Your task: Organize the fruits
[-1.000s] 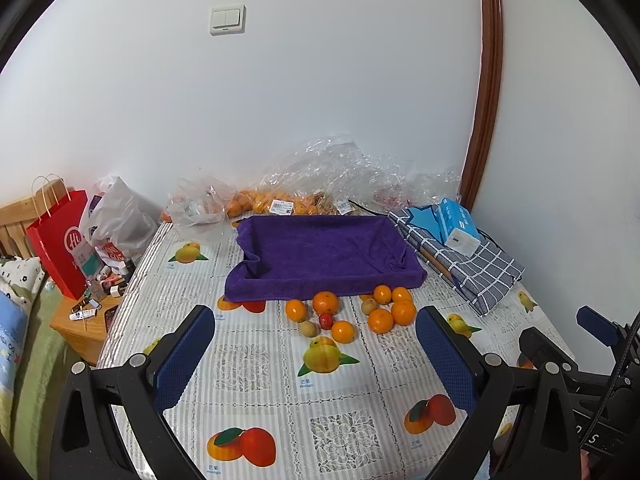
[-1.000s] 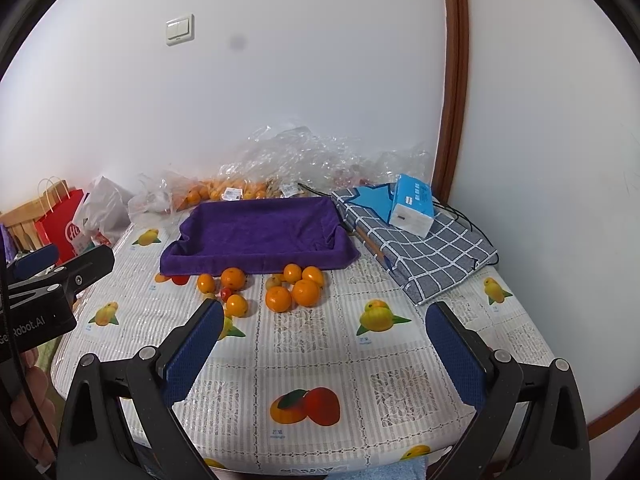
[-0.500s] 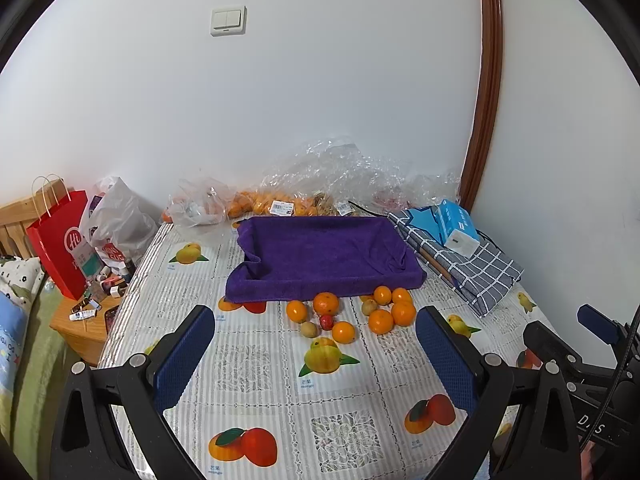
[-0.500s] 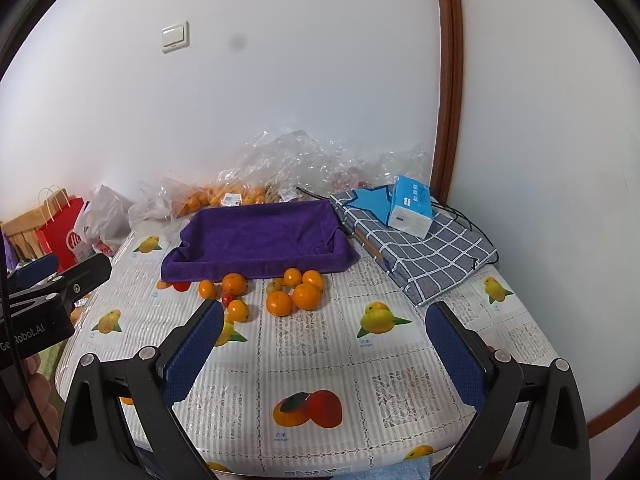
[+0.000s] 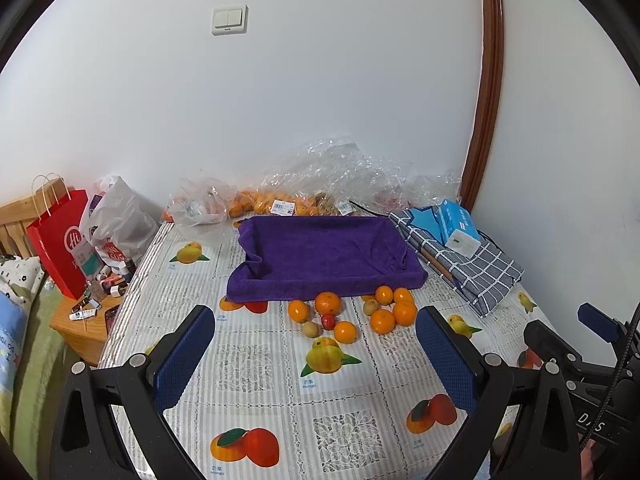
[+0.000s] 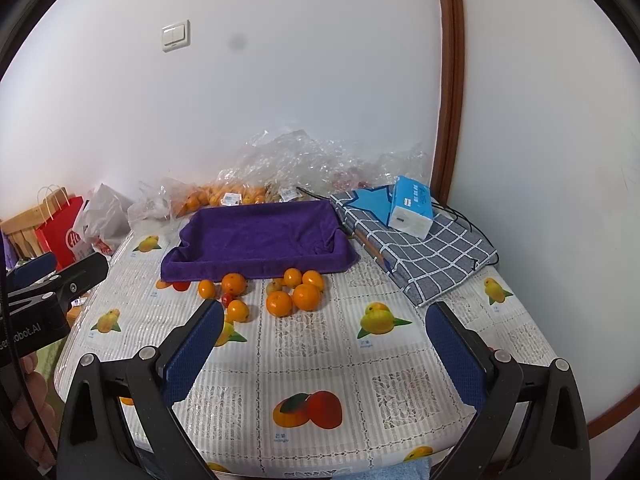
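Observation:
Several oranges (image 5: 328, 303) (image 6: 306, 296) lie loose on the fruit-print tablecloth, with two small brownish fruits (image 5: 311, 329) and a small red fruit (image 5: 329, 321) (image 6: 227, 299) among them. They sit just in front of a tray lined with a purple towel (image 5: 324, 254) (image 6: 260, 236). My left gripper (image 5: 312, 354) is open and empty, above the table short of the fruit. My right gripper (image 6: 324, 344) is open and empty, also short of the fruit.
Clear plastic bags with more oranges (image 5: 280, 204) lie against the back wall. A tissue box (image 5: 458, 226) rests on a checked cloth bag (image 6: 420, 252) at the right. A red paper bag (image 5: 60, 240) and a cluttered stool (image 5: 80, 320) stand left of the table.
Both grippers have drifted slightly; the right wrist view now sits a little higher and nearer the fruit. Nothing on the table has moved.

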A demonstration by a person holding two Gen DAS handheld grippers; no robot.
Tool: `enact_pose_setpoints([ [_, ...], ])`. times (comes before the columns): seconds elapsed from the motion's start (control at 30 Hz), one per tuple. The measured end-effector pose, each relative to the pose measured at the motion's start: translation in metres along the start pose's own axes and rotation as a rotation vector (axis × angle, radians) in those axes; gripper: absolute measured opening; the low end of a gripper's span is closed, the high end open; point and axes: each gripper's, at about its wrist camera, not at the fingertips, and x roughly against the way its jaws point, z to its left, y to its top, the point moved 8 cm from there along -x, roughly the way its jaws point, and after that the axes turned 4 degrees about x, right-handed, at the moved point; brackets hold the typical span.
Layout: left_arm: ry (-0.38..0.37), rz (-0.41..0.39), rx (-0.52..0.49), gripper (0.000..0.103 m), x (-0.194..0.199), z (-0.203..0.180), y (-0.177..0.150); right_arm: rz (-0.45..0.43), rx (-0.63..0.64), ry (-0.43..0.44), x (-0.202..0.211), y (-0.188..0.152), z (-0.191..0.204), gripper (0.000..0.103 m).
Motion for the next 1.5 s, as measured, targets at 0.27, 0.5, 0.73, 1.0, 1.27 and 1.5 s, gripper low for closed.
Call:
enact_pose_setpoints([
  [0.27, -0.003, 0.004, -0.002, 0.101, -0.001, 0.002, 0.002, -0.003, -0.002, -0.001, 0.001, 0.002, 0.0, 0.1],
  [0.5, -0.005, 0.001, -0.002, 0.101, -0.003, 0.002, 0.001, -0.01, 0.003, 0.0, 0.0, 0.004, 0.0, 0.1],
  [0.73, -0.005, -0.006, -0.005, 0.101, -0.009, 0.003, -0.005, -0.022, 0.014, -0.004, -0.002, 0.011, 0.003, 0.1],
  [1.0, -0.009, -0.023, -0.002, 0.101, -0.016, 0.007, 0.0, -0.024, 0.027, 0.028, -0.014, 0.013, 0.013, 0.1],
  [1.27, 0.021, -0.047, -0.027, 0.101, -0.045, 0.018, -0.001, -0.019, 0.06, -0.024, -0.046, 0.017, 0.022, 0.1],
  [1.5, 0.044, 0.006, -0.016, 0.101, -0.092, 0.041, -0.017, 0.031, 0.087, -0.013, -0.096, 0.003, 0.026, 0.1],
])
